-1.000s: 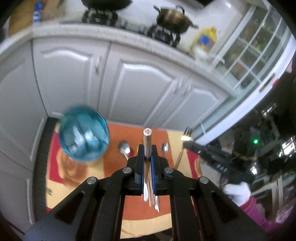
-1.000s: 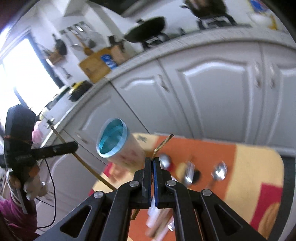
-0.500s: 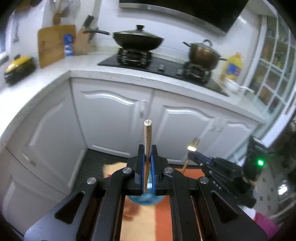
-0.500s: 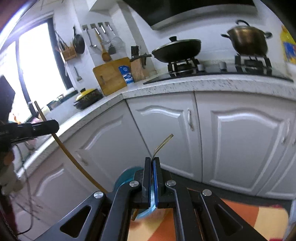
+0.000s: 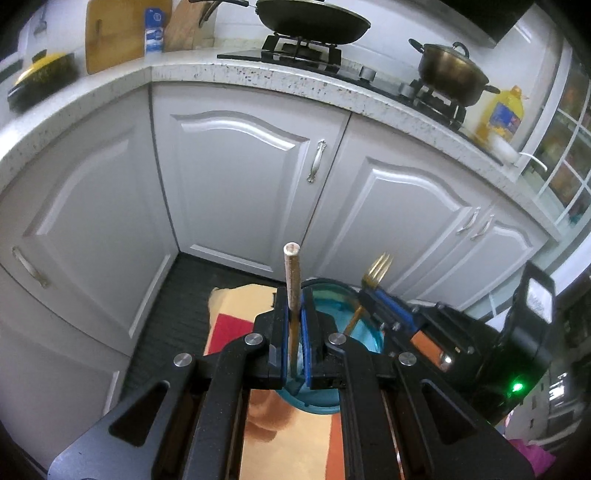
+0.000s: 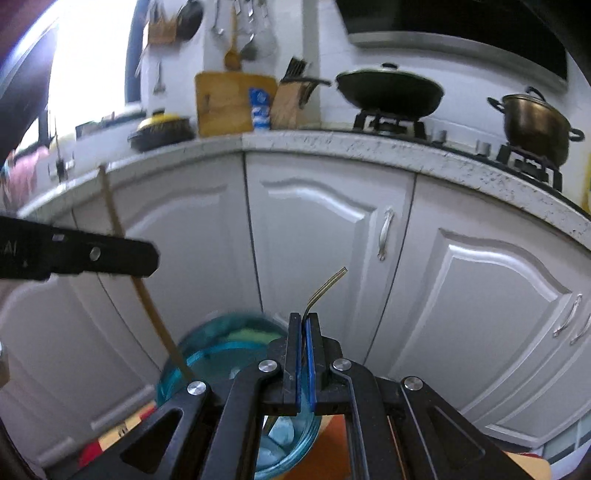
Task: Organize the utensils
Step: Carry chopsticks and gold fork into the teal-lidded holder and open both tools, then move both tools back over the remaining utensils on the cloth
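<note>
Utensils sit clamped in both grippers over a blue cup. Nearest in the left wrist view, the left gripper [image 5: 294, 317] has its blue pads pressed onto a wooden chopstick [image 5: 291, 280], which stands upright with its blunt end above the pads and its lower part running down into the blue cup [image 5: 343, 302] just behind. To the right, the right gripper [image 5: 373, 301] reaches over the same cup rim, closed on a gold fork [image 5: 375, 271] with tines pointing up. Under the cup lies an orange and yellow mat [image 5: 288, 435].

From the right wrist view, the right gripper [image 6: 303, 325] is squeezed tight on the fork's thin handle [image 6: 325, 286], and the cup [image 6: 221, 350] sits directly below, blurred. The left gripper's finger [image 6: 77, 254] enters from the left, the chopstick [image 6: 140, 295] slanting down into the cup.

Beyond stand white cabinet doors [image 5: 240, 177], then a speckled countertop [image 5: 295, 81] bearing a black wok [image 5: 314, 20] and a metal pot [image 5: 452, 72].
</note>
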